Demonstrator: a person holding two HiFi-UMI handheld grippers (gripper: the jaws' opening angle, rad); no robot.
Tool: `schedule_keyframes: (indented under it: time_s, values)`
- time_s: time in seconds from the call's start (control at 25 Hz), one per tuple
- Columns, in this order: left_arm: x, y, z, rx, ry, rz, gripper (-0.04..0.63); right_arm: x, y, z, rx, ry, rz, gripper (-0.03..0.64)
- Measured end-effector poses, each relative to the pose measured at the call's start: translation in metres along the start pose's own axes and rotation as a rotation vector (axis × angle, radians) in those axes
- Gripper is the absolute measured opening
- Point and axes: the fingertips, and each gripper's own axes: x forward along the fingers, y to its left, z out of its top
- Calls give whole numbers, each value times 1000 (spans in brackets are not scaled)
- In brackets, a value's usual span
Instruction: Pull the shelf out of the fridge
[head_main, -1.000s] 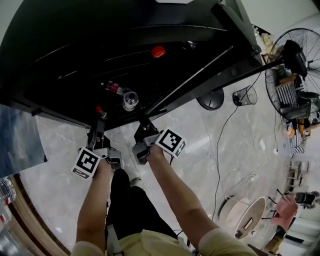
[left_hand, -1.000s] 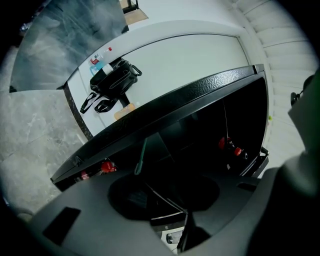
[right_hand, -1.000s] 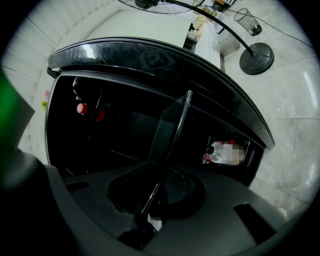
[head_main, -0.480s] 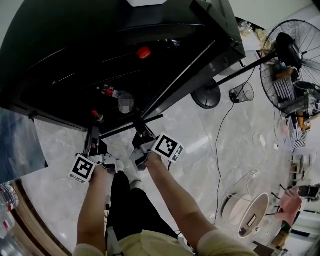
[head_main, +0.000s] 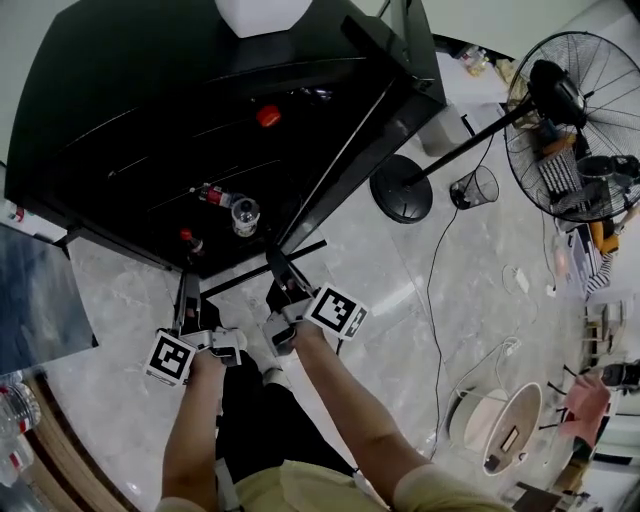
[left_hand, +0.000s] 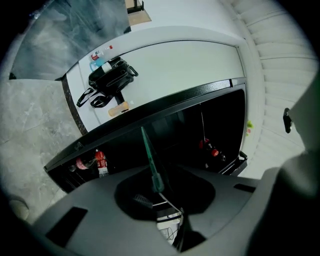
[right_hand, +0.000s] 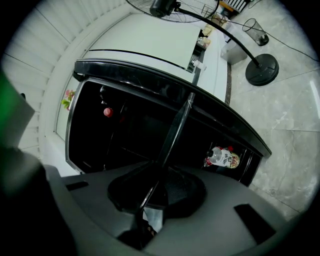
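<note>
Clearly, one glass shelf (head_main: 262, 268) juts out past the front edge of the single open fridge (head_main: 150, 80). Two grippers meet the shelf's front edge: the left gripper (head_main: 187, 292) is closing its jaws on it, and the right gripper (head_main: 277, 264) pinches it. Three bottles (head_main: 244, 213) lie inside, near the fridge's front edge.

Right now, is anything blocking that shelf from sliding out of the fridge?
Nothing visible does. The shelf already has its front edge outside the fridge opening, and only bare floor lies under its way out.
</note>
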Motion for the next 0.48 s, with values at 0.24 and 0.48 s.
schedule_keyframes:
  time_s: [0.24, 0.48]
  values:
    - [-19, -25, -1, -5, 1, -17, 72, -24, 20, 0, -9, -18, 23, 67]
    - [-37, -48, -1, 5, 33, -31, 72, -50, 39, -2, -17, -31, 22, 74]
